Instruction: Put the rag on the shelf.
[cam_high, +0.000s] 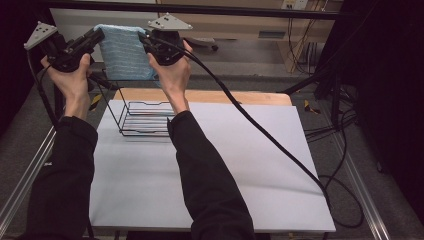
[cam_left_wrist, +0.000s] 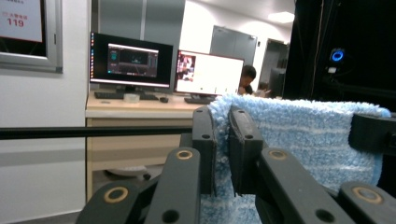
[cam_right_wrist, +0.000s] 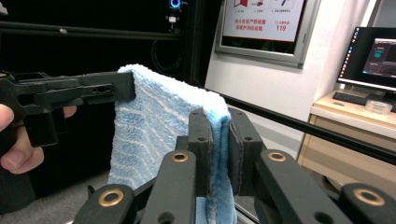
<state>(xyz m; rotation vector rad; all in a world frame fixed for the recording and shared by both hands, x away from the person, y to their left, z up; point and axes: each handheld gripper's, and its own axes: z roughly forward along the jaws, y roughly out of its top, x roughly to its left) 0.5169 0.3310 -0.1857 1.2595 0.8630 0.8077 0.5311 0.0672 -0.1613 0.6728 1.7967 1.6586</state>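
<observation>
Fluffy pale-blue terry towel (cam_high: 122, 52) hangs flat; left tongs (cam_high: 98, 36), right tongs (cam_high: 143, 39) each pinch top corner.

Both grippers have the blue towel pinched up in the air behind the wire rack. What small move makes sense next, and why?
Probably lower both hands together toward the wire rack. The left gripper and right gripper each clamp a top corner of the blue towel, which hangs stretched flat between them, well above the rack on the white table. Nothing is draped on the rack yet.

Dim, dark-edged overhead view; bright glaring monitors and soft blur behind.
</observation>
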